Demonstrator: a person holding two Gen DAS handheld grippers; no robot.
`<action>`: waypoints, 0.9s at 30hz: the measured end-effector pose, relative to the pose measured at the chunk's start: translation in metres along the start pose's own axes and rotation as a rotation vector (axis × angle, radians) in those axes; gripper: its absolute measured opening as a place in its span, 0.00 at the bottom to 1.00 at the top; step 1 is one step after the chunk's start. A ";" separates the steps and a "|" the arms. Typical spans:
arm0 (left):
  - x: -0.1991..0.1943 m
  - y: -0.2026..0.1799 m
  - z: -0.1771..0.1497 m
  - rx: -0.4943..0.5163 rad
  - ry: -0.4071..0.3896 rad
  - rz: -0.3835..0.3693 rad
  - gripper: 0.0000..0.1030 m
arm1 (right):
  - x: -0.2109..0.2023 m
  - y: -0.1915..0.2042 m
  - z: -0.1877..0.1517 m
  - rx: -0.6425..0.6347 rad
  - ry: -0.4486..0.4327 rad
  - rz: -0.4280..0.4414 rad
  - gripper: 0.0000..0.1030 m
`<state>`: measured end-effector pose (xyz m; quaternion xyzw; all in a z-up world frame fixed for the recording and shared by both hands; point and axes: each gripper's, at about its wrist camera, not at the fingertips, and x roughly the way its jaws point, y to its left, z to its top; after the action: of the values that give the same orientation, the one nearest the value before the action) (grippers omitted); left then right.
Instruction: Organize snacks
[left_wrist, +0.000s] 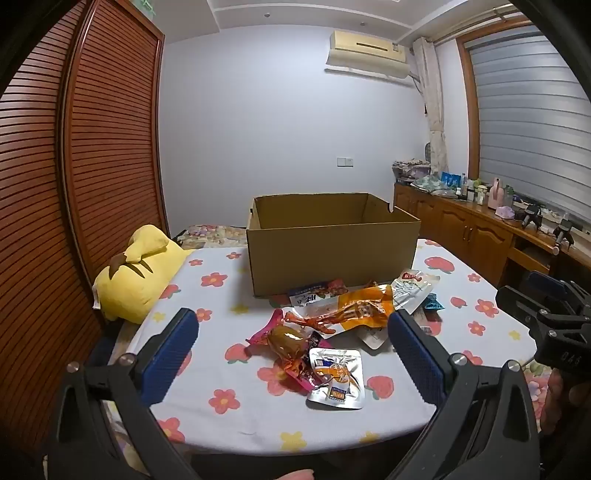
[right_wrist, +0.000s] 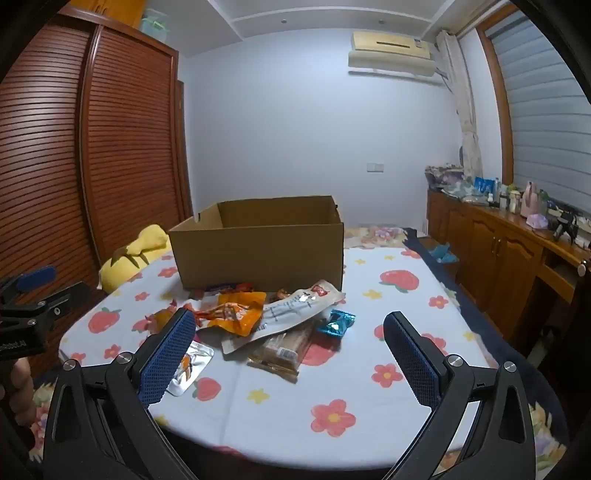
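An open cardboard box (left_wrist: 332, 251) stands on the flowered table, also in the right wrist view (right_wrist: 258, 254). Several snack packets lie in front of it: a silver pouch (left_wrist: 337, 378), a brown egg-shaped snack in a pink wrapper (left_wrist: 288, 341), an orange packet (left_wrist: 360, 308), a white long packet (right_wrist: 291, 312), a blue candy wrapper (right_wrist: 338, 323) and a clear cracker pack (right_wrist: 282, 350). My left gripper (left_wrist: 293, 325) is open and empty, hovering near the egg snack and silver pouch. My right gripper (right_wrist: 290, 328) is open and empty, hovering above the white packet and crackers.
A yellow plush toy (left_wrist: 136, 273) lies at the table's left edge. A slatted wooden wardrobe (left_wrist: 92, 147) stands on the left. A wooden sideboard (right_wrist: 498, 243) with bottles runs along the right wall. The table (right_wrist: 332, 413) has a rounded front edge.
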<state>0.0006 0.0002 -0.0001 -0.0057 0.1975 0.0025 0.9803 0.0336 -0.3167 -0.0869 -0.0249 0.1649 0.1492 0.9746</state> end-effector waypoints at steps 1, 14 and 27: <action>0.001 0.000 0.000 -0.001 0.001 0.000 1.00 | 0.000 0.000 0.000 0.005 -0.009 0.003 1.00; -0.002 0.000 0.005 0.005 -0.010 -0.004 1.00 | -0.001 0.000 0.000 0.005 -0.018 -0.001 1.00; -0.005 0.007 0.001 0.007 -0.021 0.011 1.00 | -0.005 0.002 0.002 0.008 -0.023 0.006 1.00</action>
<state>-0.0042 0.0074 0.0027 -0.0009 0.1872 0.0070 0.9823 0.0287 -0.3156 -0.0835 -0.0187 0.1542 0.1518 0.9761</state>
